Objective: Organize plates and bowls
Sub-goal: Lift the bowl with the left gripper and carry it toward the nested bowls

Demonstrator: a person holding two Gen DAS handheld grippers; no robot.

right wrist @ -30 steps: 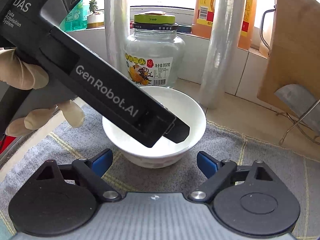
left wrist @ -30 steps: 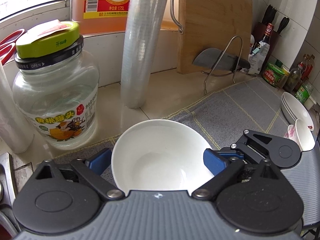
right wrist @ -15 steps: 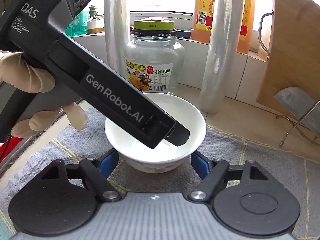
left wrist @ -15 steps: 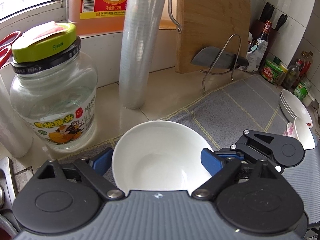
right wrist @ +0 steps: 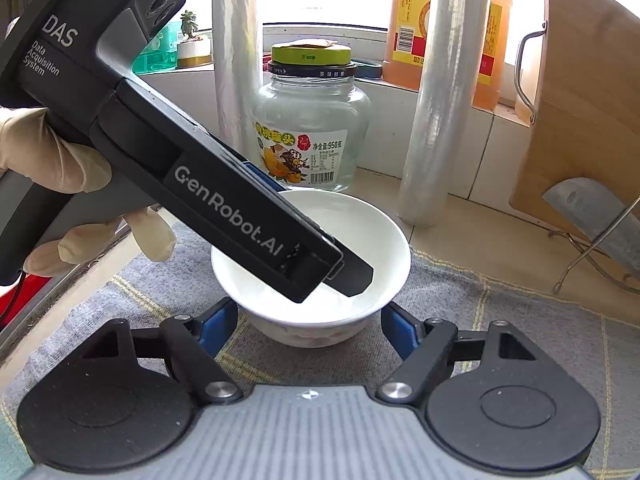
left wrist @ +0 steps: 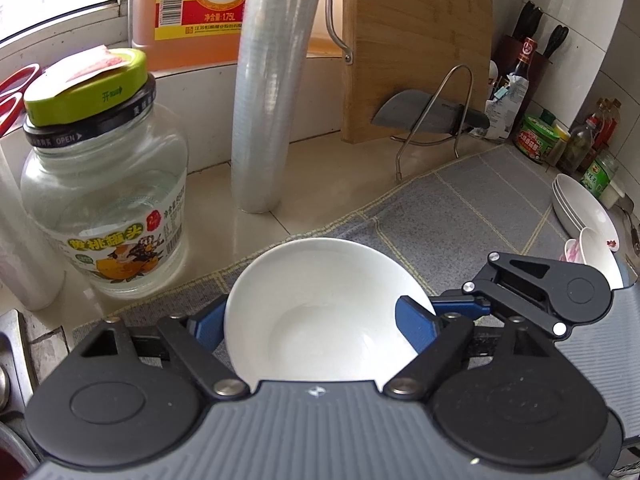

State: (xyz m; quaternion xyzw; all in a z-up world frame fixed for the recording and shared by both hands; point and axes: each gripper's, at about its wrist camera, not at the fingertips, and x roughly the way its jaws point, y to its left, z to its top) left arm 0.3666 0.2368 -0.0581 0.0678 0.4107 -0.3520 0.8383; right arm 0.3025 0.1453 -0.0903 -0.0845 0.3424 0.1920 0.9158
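The white bowl (left wrist: 320, 304) stands upright on the grey mat (left wrist: 472, 208), near the mat's edge toward the window wall, with the beige counter (left wrist: 320, 184) beyond it.

My left gripper (left wrist: 316, 326) straddles this bowl. Its jaws have just been closing, and both blue pads now lie against the bowl's outer wall, one on each side. I record a grip on the bowl.

My right gripper (right wrist: 308, 326) faces the same bowl (right wrist: 320, 320) from another side. Its jaws have also just been closing, with the bowl's lower wall between them. The left pad sits just beside the wall; a gap shows at the right pad. No firm contact is visible there. In that view the left gripper's black body (right wrist: 224, 200) slants down over the bowl's rim, held by a gloved hand (right wrist: 60, 184).

Behind the bowl stands a glass jar (left wrist: 104, 200) with a green lid, a tall roll of clear film (left wrist: 268, 92), and a large orange bottle (left wrist: 192, 8) on the sill. A wooden cutting board (left wrist: 416, 44) leans on the wall above a cleaver (left wrist: 424, 114) in a wire rack. Well apart, at the mat's far right, lie stacked white plates (left wrist: 580, 204) and a small bowl (left wrist: 600, 256).
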